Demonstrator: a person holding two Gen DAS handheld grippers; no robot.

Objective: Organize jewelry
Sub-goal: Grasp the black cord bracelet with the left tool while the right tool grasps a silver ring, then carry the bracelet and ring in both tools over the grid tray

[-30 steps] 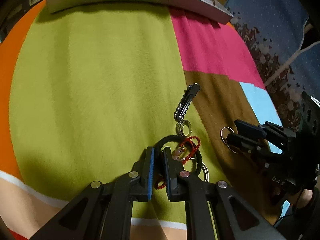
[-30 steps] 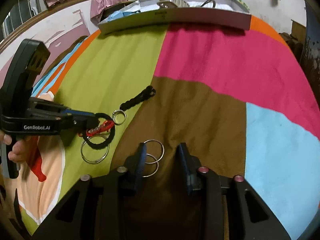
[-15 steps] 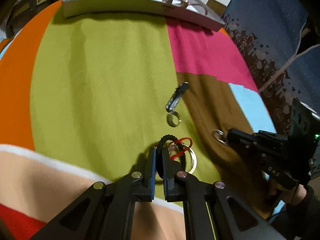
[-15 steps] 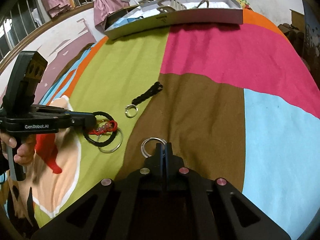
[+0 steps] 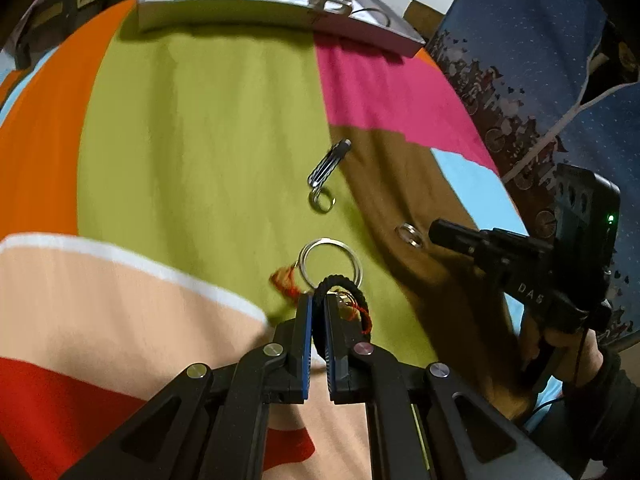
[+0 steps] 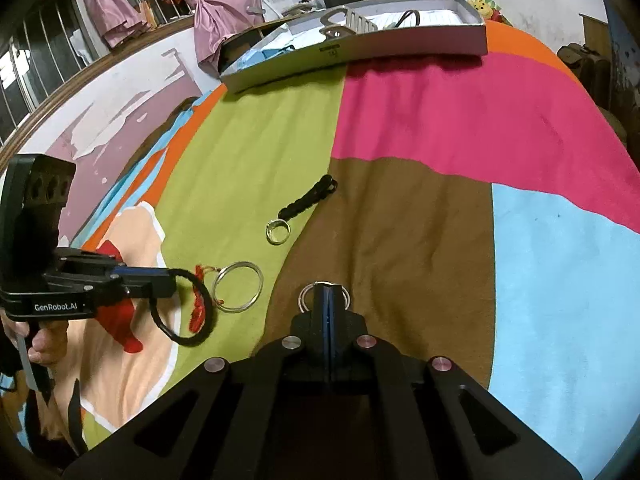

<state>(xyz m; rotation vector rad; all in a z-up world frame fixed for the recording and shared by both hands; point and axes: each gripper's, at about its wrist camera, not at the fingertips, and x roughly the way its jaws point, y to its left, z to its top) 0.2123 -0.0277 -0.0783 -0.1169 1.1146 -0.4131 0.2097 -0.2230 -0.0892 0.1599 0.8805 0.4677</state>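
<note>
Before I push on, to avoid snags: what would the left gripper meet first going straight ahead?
Likely the big steel ring lying just beyond the left gripper, which is shut on the black cord; depth is unclear.

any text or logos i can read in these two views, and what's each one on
"GenRobot.AI": white lettering on the side of the left gripper body, right wrist view.
"DAS": raised letters on the right gripper body, left wrist view; possibly cut off.
Small dark mark on the front wall of the grey tray: too small to read.
Wall posters behind the tray: no legible text.
</note>
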